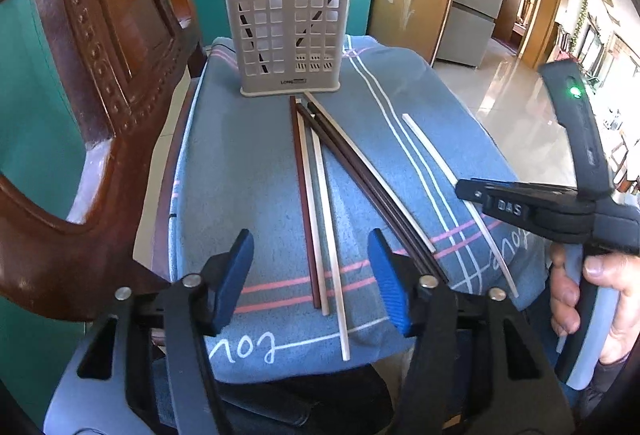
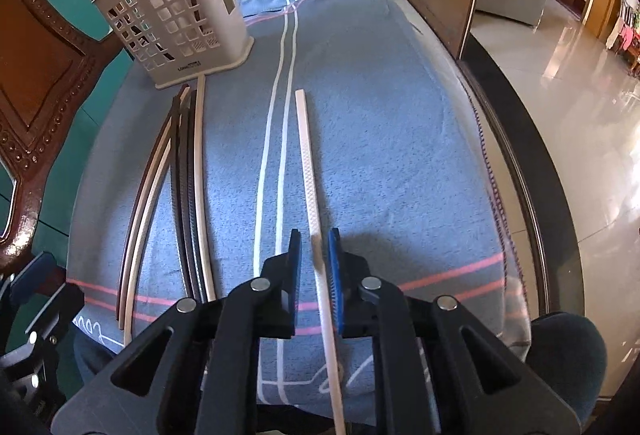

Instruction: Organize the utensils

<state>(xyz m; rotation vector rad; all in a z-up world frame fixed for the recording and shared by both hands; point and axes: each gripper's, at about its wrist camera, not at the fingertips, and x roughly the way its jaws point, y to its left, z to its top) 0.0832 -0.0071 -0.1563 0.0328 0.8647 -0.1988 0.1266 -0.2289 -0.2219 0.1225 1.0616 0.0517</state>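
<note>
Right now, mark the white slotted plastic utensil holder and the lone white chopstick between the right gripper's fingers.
white slotted plastic utensil holder (image 1: 285, 43): left wrist view, front wall.
lone white chopstick (image 2: 309, 163): right wrist view, textured shaft.

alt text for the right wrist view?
The right gripper straddles a lone white chopstick lying on a blue towel, its pads narrowly apart around it. To the left, more dark and white chopsticks lie fanned below a white slotted utensil holder.

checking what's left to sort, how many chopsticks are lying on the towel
7. Six chopsticks lie bunched in front of the holder, three white and three dark. One lone white chopstick lies apart, between the right claw fingers. None looks hidden.
</note>
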